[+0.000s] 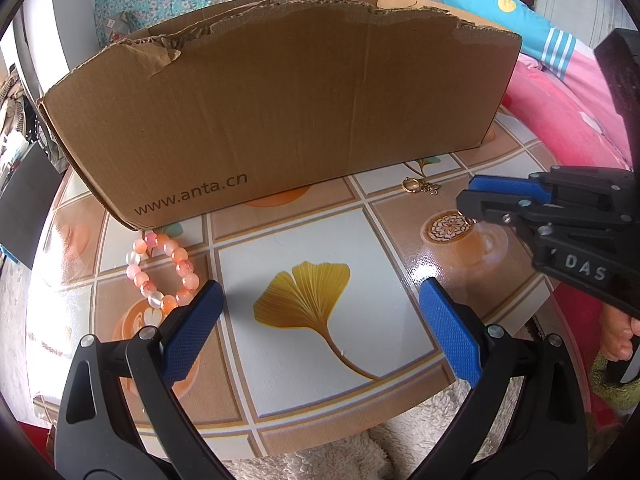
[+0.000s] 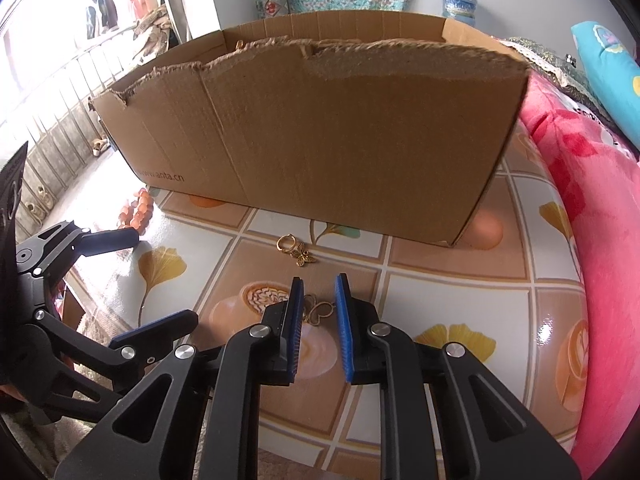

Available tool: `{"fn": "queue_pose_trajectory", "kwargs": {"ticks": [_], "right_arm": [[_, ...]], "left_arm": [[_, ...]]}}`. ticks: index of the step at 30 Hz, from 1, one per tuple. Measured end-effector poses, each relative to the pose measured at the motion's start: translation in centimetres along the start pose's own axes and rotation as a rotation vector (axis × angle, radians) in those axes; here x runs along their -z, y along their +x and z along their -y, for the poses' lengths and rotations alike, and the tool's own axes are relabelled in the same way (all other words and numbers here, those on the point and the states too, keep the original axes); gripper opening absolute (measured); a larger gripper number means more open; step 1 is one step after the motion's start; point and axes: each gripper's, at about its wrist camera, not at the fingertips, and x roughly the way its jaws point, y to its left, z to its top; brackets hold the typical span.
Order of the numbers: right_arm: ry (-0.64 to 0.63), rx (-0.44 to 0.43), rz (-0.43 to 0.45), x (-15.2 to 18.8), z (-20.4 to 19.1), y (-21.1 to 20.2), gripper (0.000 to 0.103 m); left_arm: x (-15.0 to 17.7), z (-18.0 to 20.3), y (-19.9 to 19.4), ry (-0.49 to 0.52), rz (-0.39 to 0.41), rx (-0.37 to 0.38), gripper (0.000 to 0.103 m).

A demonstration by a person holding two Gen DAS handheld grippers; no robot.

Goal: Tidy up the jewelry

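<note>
Standing at table's [image 1: 400,216] back: cardboard box [image 1: 280,112]. Left gripper [image 1: 320,320] spread wide, bead bracelet [image 1: 164,272] just left of its left finger. Right gripper [image 2: 320,312] narrowed, not closed; gold charm [image 2: 316,312] seen between fingertips. Ring with butterfly [image 2: 296,250] beyond, near box.

- We see a glossy printed table cover [image 1: 328,384] at the frame's centre, throwing back glare.
- The cardboard box [image 1: 280,120] above it looks matt, its torn top edge rough and corrugated.
- The bead bracelet [image 1: 162,270], at left, looks smooth and glassy.
- The gold ring [image 2: 287,243] and butterfly charm [image 2: 303,258] gleam like metal.
- The left gripper [image 1: 320,320] pairs matt black plastic with textured blue pads [image 1: 450,332].
- At right, the pink blanket [image 2: 592,220] looks plush.
</note>
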Motion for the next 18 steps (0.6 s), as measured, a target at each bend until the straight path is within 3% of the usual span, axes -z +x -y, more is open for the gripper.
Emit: {"fn": "queue_pose_trajectory", "kwargs": {"ticks": [4, 8, 14, 18], "right_arm": [[-0.043, -0.009, 0.004, 0.0, 0.1, -0.5, 0.019], [-0.119, -0.007, -0.013, 0.1, -0.5, -0.2, 0.028], [-0.227, -0.013, -0.025, 0.3, -1.1, 0.1, 0.028], [-0.229, -0.030, -0.025, 0.2, -0.8, 0.2, 0.028]], "left_arm": [[0.0, 0.0, 0.0, 0.000, 0.001, 0.000, 0.095], [0.0, 0.0, 0.0, 0.001, 0.001, 0.000, 0.095], [0.0, 0.0, 0.0, 0.000, 0.000, 0.000, 0.095], [-0.1, 0.0, 0.0, 0.001, 0.000, 0.000, 0.095]]}}
